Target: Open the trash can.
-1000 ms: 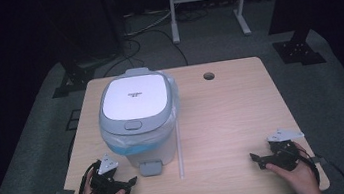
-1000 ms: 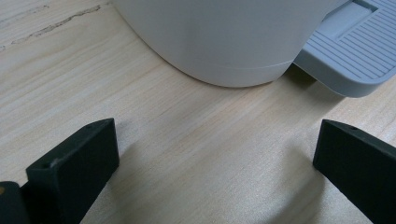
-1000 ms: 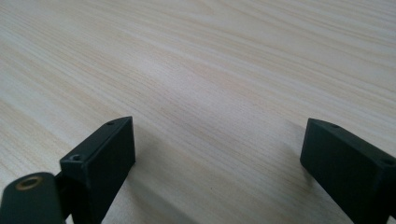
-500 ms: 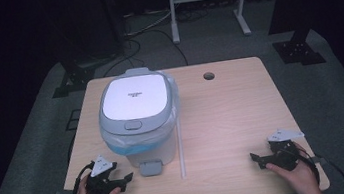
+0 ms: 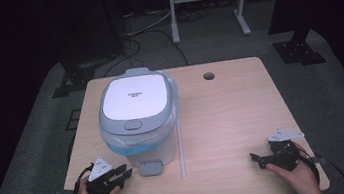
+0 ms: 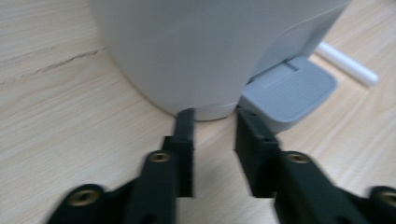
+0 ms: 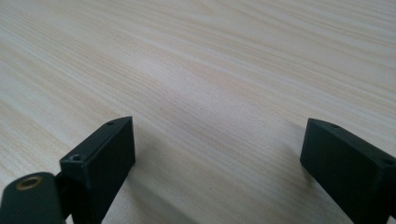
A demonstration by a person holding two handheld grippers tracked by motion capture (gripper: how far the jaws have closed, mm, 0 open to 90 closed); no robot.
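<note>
High view: wooden table (image 5: 223,120) in a dark room, with a white pedal bin (image 5: 138,124) upright on its left half, closer to the near edge than the far one. Grey-rimmed lid (image 5: 134,102) shut flat on top, blue bag liner (image 5: 126,146) showing below the rim, grey foot pedal (image 5: 150,168) jutting from the base toward the near edge. Thin white stick (image 5: 181,149) flat on the wood just right of the bin, running near to far. Round cable hole (image 5: 208,76) near the far edge, well apart from everything else.

Left gripper (image 5: 119,174) held low at the near left corner, aimed right at the bin's base, just beside the pedal. Left gripper view: black jaws just been closing, now narrow with a small gap, nothing clamped between them; tips (image 6: 212,123) right at the foot of the bin wall (image 6: 205,46), pedal (image 6: 292,93) close by the right-hand jaw; touching or not, cannot tell.

Right gripper (image 5: 261,160) resting at the near right corner, well apart from the bin. Right gripper view: jaws spread wide over bare wood (image 7: 210,70), holding nothing.
</note>
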